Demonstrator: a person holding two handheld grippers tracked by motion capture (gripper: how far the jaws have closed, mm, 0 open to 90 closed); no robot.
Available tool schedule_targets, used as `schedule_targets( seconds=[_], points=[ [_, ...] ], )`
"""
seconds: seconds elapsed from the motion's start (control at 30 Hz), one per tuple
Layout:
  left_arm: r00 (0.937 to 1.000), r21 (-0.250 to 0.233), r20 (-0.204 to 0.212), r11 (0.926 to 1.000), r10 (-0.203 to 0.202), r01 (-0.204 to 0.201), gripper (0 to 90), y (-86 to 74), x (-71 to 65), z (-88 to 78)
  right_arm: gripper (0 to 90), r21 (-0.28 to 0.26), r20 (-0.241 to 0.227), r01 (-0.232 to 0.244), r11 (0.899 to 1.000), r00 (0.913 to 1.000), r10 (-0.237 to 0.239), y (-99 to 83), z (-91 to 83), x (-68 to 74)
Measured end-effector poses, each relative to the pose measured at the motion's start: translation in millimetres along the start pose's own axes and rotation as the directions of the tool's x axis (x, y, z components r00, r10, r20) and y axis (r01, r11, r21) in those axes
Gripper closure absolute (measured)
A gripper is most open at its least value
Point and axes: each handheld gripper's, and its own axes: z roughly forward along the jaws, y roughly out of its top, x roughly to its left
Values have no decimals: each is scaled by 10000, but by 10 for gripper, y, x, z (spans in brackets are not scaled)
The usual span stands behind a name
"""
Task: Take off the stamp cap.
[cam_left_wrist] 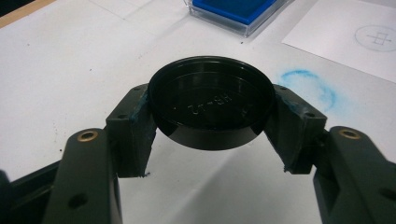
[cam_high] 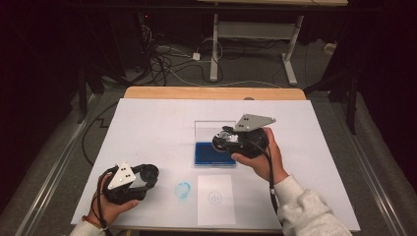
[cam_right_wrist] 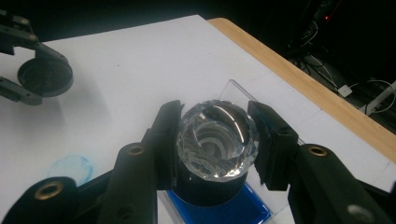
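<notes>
**Stamp over the ink pad, cap off to the left**

My right fingers (cam_right_wrist: 217, 140) pinch the crystal-topped stamp (cam_right_wrist: 215, 137) above the blue ink pad (cam_high: 214, 153). My left fingers (cam_left_wrist: 211, 122) pinch its black cap (cam_left_wrist: 211, 100) low over the table (cam_high: 147, 123). The left gripper view shows raised lettering on the cap; the high view shows the paper (cam_high: 216, 199) beside a blue smudge (cam_high: 183, 190).

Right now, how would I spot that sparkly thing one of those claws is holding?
Start at the white table and find the blue ink pad in its clear case. Just above it, the right gripper clamps a stamp. Its faceted, glass-like top sets it apart from the plain black cap.
</notes>
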Motion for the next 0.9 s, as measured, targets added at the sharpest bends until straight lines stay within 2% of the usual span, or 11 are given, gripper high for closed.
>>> schedule_targets(
  seconds=[0.13,0.3,0.47,0.73,0.9],
  points=[
    [10000,85,-16,10000,-12,12,369,-3,8,10,575,529,-98,353,9980,9993,-348,94,177,16],
    [9999,96,64,9999,-115,114,369,-5,11,16,575,1067,-231,308,9938,9993,-285,117,390,8],
    [9999,140,79,9998,-104,103,369,-8,17,19,575,1700,-308,276,9851,9993,-227,69,604,-10],
    [9999,214,77,9997,-121,120,369,-15,26,28,575,2264,-460,132,9739,9989,-28,-15,816,1],
    [9999,257,111,9996,-91,88,369,-15,26,30,575,2576,-676,257,9659,9977,-85,-61,904,46]
  ],
)
